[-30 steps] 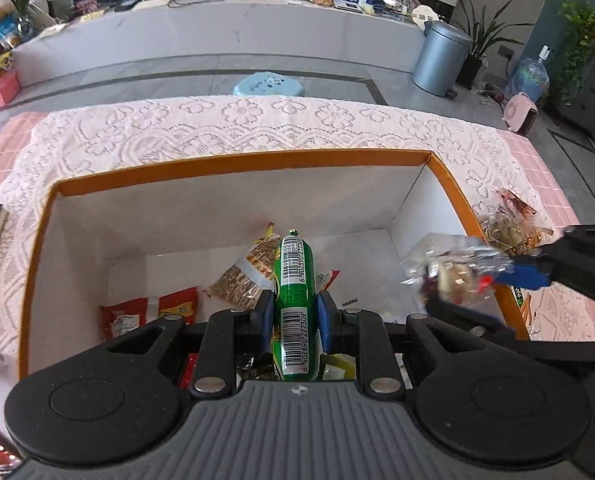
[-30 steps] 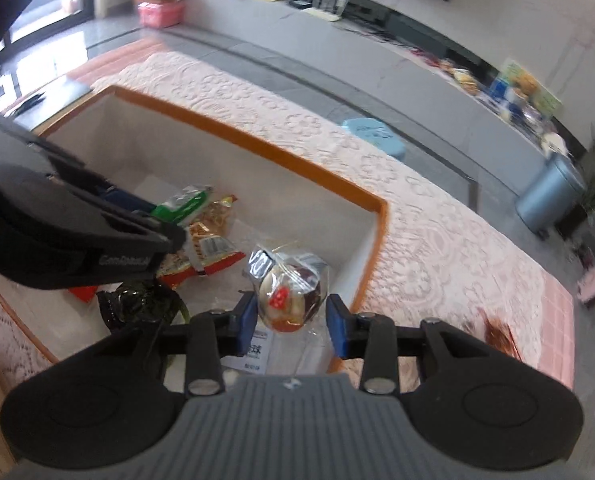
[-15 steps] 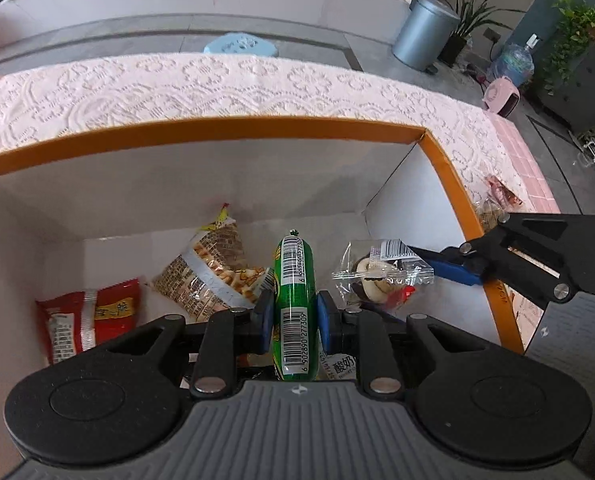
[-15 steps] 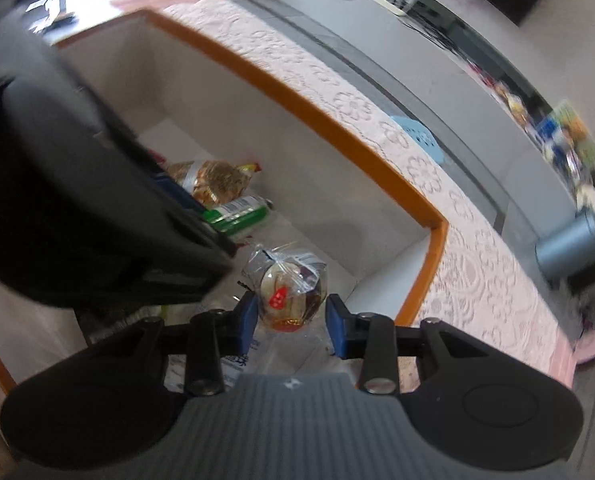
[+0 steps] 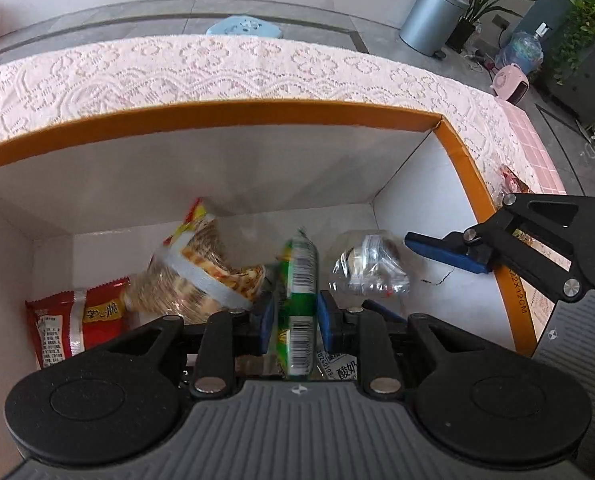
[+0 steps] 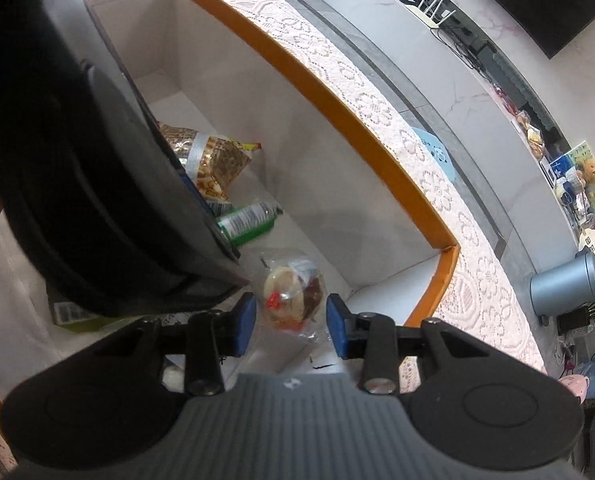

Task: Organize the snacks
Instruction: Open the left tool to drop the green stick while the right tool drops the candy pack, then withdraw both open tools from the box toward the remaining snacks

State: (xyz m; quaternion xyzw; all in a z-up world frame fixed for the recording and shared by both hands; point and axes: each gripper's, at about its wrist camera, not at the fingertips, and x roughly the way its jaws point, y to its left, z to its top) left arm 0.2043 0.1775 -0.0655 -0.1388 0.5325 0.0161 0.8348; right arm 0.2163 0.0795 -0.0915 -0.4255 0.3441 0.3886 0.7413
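Both grippers reach into a white box with an orange rim [image 5: 233,114]. My left gripper [image 5: 295,326] has its blue pads a little apart around a green sausage stick [image 5: 297,288], which looks blurred and loose between them. My right gripper [image 6: 290,326] is open; a clear bag with a round pastry [image 6: 291,296] lies on the box floor just past its pads. The same bag shows in the left wrist view [image 5: 371,266], left of the right gripper's blue finger [image 5: 445,252]. A peanut bag [image 5: 195,272] and a red packet [image 5: 77,324] lie in the box.
The box stands on a pink lace tablecloth [image 5: 217,68]. A loose wrapped snack [image 5: 511,180] lies on the cloth right of the box. More packets lie under the left gripper [image 6: 77,314]. A grey bin [image 5: 431,14] and blue stool [image 5: 243,26] stand on the floor beyond.
Both grippers went lower into the box. The right gripper opened and let go of the pastry bag, which now lies on the box floor. The left pads have parted around the green sausage.
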